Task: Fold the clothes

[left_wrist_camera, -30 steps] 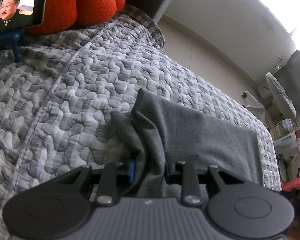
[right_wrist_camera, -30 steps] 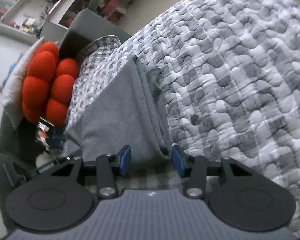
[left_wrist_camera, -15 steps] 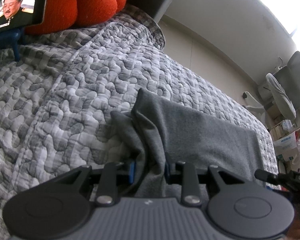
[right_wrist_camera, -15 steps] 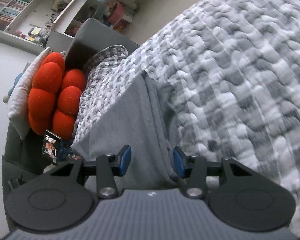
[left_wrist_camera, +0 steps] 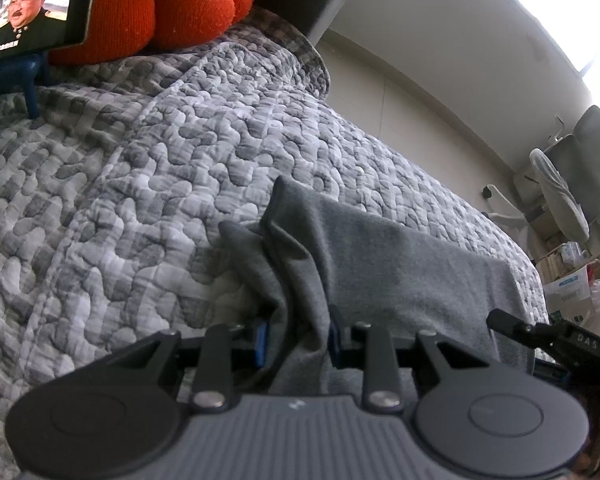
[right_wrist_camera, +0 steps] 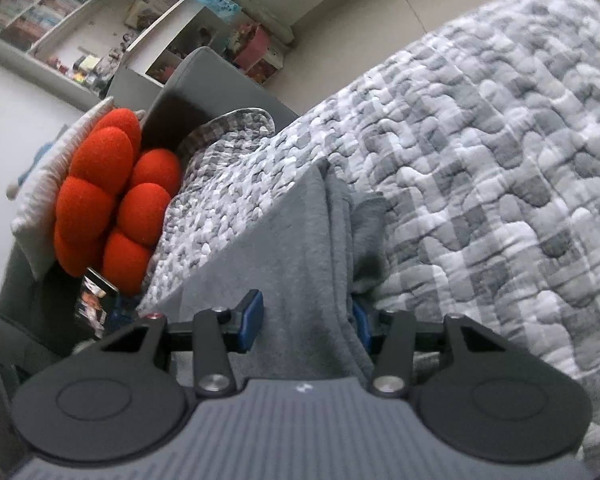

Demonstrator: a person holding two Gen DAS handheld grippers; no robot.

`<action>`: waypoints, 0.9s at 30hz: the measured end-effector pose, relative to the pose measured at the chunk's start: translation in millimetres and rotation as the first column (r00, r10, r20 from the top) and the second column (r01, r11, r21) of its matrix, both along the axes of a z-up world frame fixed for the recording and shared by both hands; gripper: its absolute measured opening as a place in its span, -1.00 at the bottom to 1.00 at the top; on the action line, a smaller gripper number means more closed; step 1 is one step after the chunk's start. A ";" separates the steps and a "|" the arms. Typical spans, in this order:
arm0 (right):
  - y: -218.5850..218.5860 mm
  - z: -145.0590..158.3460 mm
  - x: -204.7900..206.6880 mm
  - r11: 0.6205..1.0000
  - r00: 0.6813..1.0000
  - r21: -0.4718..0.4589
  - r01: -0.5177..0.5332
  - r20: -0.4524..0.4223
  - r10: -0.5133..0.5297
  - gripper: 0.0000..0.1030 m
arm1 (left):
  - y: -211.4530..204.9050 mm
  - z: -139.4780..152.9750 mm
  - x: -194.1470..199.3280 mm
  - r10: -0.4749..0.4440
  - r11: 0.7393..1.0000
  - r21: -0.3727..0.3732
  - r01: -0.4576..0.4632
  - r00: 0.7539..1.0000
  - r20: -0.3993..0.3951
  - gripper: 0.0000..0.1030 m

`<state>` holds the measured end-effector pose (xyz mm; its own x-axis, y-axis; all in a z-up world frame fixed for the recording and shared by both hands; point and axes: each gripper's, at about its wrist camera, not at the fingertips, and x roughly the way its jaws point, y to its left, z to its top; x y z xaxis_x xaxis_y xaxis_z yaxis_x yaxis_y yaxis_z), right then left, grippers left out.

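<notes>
A grey garment [left_wrist_camera: 400, 264] lies folded in a long strip on the quilted bedspread [left_wrist_camera: 140, 184]. My left gripper [left_wrist_camera: 298, 338] is shut on one bunched end of it, cloth filling the gap between the blue pads. In the right wrist view the same garment [right_wrist_camera: 284, 248] runs away from me. My right gripper [right_wrist_camera: 306, 320] straddles the other end with its jaws apart and the cloth between the pads, not pinched. The right gripper's tip also shows in the left wrist view [left_wrist_camera: 540, 334].
An orange bobble cushion [right_wrist_camera: 108, 200] and a phone [left_wrist_camera: 32, 12] on a blue stand sit at the bed's head, against a grey headboard [right_wrist_camera: 204, 80]. Office chairs [left_wrist_camera: 568, 184] and boxes stand past the bed's foot. Shelves [right_wrist_camera: 60, 12] line the far wall.
My right gripper has moved forward over the garment's end, so the cloth now lies between its open pads. The left gripper holds still, shut on the cloth.
</notes>
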<state>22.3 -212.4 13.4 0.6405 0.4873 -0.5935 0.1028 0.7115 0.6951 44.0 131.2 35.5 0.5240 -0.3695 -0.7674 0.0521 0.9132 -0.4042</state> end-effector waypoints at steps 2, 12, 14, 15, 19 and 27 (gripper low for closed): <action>3.5 0.9 -2.0 1.000 1.000 -0.019 0.000 0.004 0.000 -0.03 | -0.8 0.0 -0.5 -0.003 1.000 0.001 0.003 1.000 0.002 -0.44; 4.8 -0.9 -7.6 0.999 0.998 -0.011 0.037 -0.046 -0.038 -0.27 | -9.6 2.2 -1.6 -0.026 0.998 0.059 0.024 0.999 0.026 -0.44; 6.1 -0.5 -7.7 0.999 0.998 -0.018 0.037 -0.043 -0.037 -0.28 | -11.1 2.9 -1.8 -0.029 0.997 0.068 0.027 0.999 0.030 -0.43; 6.9 -0.4 -7.8 0.999 0.998 -0.022 0.037 -0.041 -0.038 -0.29 | -11.3 3.1 -1.7 -0.030 0.997 0.069 0.027 0.999 0.030 -0.43; 8.0 -0.1 -7.8 0.999 0.999 -0.029 0.037 -0.038 -0.038 -0.30 | -11.9 3.3 -1.1 -0.029 0.997 0.071 0.026 0.999 0.032 -0.43; 13.6 2.2 -8.7 0.997 0.998 -0.069 0.045 -0.036 -0.047 -0.35 | -16.6 4.8 -3.9 -0.026 0.996 0.090 0.022 0.999 0.045 -0.41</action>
<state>13.6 -198.8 15.6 0.6380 0.4150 -0.6486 0.1619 0.7512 0.6399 40.1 114.6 40.2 0.5515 -0.3133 -0.7731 0.0910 0.9438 -0.3176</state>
